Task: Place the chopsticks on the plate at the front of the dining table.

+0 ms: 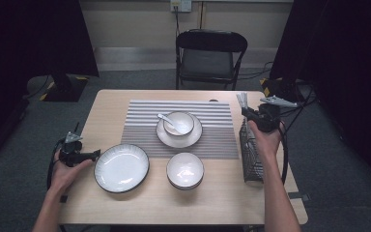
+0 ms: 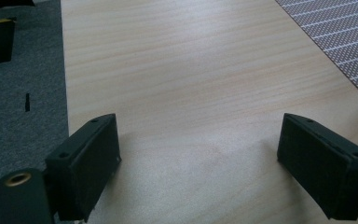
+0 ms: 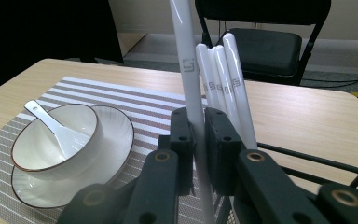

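I'm seeing a black folding chair [image 1: 210,57] top centre against a pale wall [image 1: 135,24], grey carpet [image 1: 24,145] all round, dark curtains [image 1: 29,38] in both upper corners

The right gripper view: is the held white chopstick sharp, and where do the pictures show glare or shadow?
Right gripper view: the chopstick is sharp above, blurred at the jaws, with glare streaks. Left gripper view: soft shadow on the table between open jaws. High view: dark sides.

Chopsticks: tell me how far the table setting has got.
Done: bowl with spoon on its saucer on the striped mat, a plate and second bowl laid in front. In hand: the right tool grips one white chopstick above the wire holder. Left: placing chopsticks; left tool hangs open, idle.
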Motion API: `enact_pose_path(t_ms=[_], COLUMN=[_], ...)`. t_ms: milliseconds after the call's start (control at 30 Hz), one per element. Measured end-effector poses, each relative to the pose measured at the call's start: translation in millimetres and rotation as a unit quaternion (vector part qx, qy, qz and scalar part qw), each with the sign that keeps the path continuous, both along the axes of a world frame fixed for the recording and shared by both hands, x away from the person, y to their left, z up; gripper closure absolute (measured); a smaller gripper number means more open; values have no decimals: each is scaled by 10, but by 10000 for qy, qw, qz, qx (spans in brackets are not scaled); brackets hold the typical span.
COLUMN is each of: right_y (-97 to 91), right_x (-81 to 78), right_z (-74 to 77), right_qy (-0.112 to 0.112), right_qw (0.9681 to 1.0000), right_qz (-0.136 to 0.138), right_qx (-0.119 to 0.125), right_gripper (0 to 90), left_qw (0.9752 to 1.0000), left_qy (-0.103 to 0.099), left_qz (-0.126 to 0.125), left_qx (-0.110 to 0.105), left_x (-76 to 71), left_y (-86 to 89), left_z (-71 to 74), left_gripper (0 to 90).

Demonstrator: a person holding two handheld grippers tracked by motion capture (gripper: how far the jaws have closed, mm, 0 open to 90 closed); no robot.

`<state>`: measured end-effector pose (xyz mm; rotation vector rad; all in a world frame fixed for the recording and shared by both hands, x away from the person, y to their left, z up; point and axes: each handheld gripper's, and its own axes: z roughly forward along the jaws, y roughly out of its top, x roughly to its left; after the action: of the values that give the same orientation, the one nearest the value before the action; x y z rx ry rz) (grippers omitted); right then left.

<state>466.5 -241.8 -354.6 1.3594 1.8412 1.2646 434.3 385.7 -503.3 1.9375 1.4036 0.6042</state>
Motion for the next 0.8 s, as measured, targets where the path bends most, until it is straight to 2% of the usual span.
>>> enact_pose_path(t_ms=[300, 500, 600, 800], right_y=[-37, -75, -105, -129], right_x=[-41, -91, -109, -125], right_z=[36, 84, 87, 114], right_qy=[-73, -233, -322, -383], right_qw=[10000, 9997, 9993, 9991], right_qz=[-53, -77, -93, -47], right_qx=[27, 41, 143, 150], right_gripper=[839, 847, 848, 849], left_qw=[10000, 10000, 10000, 10000], left_qy=[1, 1, 0, 0], left_qz=[0, 0, 0, 0], left_qx=[-1, -2, 1, 0], left_x=[0, 0, 0, 0], left_y=[0, 0, 0, 0], left_z=[0, 0, 0, 0], left_gripper=[123, 123, 123, 123])
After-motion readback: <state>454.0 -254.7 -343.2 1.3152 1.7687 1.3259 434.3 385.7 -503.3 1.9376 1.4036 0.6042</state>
